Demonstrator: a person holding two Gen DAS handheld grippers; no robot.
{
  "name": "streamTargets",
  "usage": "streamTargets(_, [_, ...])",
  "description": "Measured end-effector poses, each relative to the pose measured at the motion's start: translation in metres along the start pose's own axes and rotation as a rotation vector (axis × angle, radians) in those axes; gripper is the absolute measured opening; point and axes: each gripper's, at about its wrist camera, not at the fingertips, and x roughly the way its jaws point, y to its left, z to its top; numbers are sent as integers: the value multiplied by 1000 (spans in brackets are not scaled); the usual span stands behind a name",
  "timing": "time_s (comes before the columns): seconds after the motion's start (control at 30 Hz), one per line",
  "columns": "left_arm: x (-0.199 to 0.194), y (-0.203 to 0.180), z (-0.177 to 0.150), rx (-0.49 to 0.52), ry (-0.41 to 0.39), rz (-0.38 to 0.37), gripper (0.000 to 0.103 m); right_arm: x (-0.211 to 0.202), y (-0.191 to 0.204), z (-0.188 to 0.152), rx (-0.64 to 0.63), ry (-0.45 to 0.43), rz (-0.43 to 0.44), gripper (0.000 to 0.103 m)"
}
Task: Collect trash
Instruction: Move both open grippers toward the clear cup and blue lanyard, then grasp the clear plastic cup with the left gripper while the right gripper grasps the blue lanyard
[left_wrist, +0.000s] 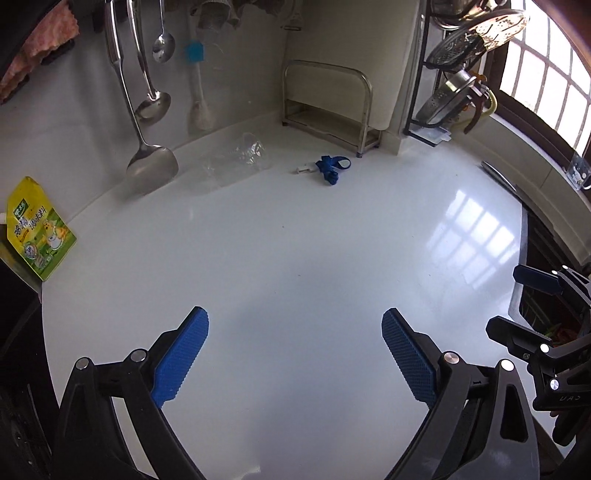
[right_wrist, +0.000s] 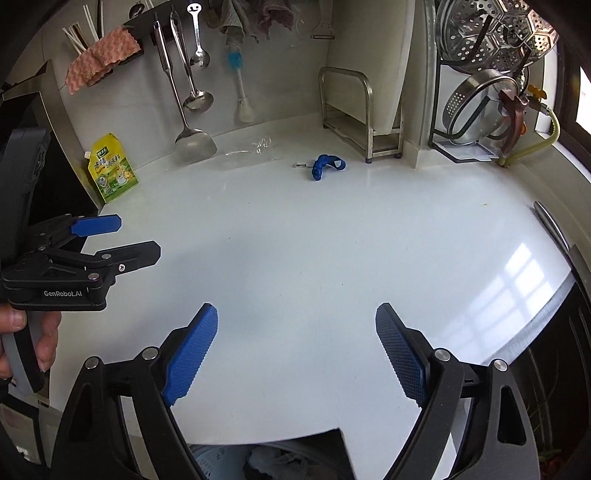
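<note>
A crumpled blue piece of trash (left_wrist: 330, 169) (right_wrist: 325, 165) lies on the white counter (left_wrist: 288, 258) near the back, with a small white scrap (left_wrist: 303, 170) beside it. A clear crushed plastic bottle (left_wrist: 236, 158) (right_wrist: 251, 149) lies to its left by the wall. My left gripper (left_wrist: 294, 354) is open and empty over the near counter; it also shows in the right wrist view (right_wrist: 125, 236). My right gripper (right_wrist: 296, 350) is open and empty, and shows at the right edge of the left wrist view (left_wrist: 524, 299).
A yellow-green seasoning pouch (left_wrist: 38, 230) (right_wrist: 112, 168) leans at the left. Ladles and a spatula (left_wrist: 147, 162) hang on the back wall. A steel rack (left_wrist: 328, 107) and a dish rack with strainers (right_wrist: 491, 85) stand at back right. A bin (right_wrist: 266, 461) sits below the counter's front edge.
</note>
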Motion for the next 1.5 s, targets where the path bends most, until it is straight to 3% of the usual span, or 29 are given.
streamTargets(0.53, [88,79,90,-57,-39,45,95,101,4,102,-16,-25,-38,86])
streamTargets(0.77, [130,100,129,-120,-38,-2,95,152,7,133,-20,-15,-71,86])
streamTargets(0.9, [158,95,153,-50,-8,-37,97,161,4,142,10,-22,-72,86])
streamTargets(1.13, [195,79,172,170,39,-3,97,164,3,136,22,-15,-72,86])
streamTargets(1.5, [211,75,178,207,46,4,97,192,-4,163,13,-13,-124,86])
